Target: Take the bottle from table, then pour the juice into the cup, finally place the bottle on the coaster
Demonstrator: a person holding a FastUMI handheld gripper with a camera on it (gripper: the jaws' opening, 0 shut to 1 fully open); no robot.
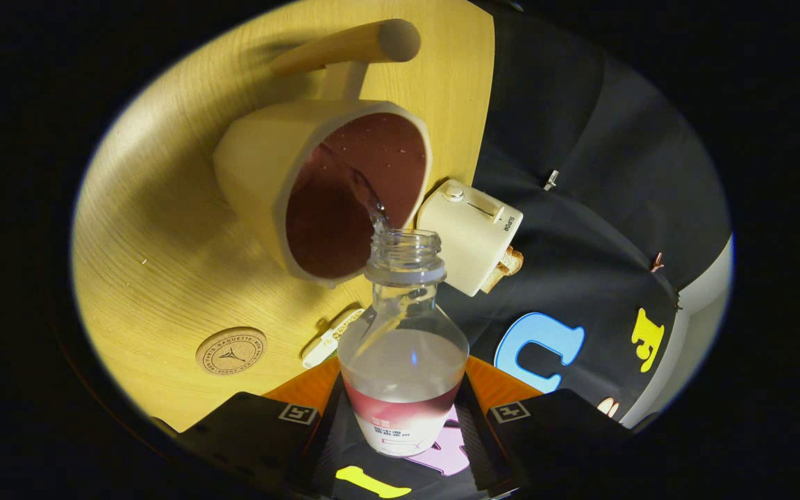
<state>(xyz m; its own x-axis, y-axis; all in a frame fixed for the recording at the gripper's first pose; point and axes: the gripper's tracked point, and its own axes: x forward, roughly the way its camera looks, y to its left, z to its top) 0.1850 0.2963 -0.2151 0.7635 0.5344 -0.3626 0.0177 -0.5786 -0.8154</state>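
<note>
Seen tilted behind everything: a pale wooden desk, its far edge meeting the booth's black cloth wall. Standing on it beyond the fingers, a cream cup with a dark reddish interior, a wooden bar just past its far side. Clamped between both fingers of the gripper, a clear bottle, long axis running straight ahead from the fingers, open neck aimed at the cup's rim, thin stream of clear liquid crossing the lip. Just beside the bottle's neck at the desk edge, a cream toaster with toast poking out. Apart on open desk, a round wooden coaster; near it, a small white marker.
</note>
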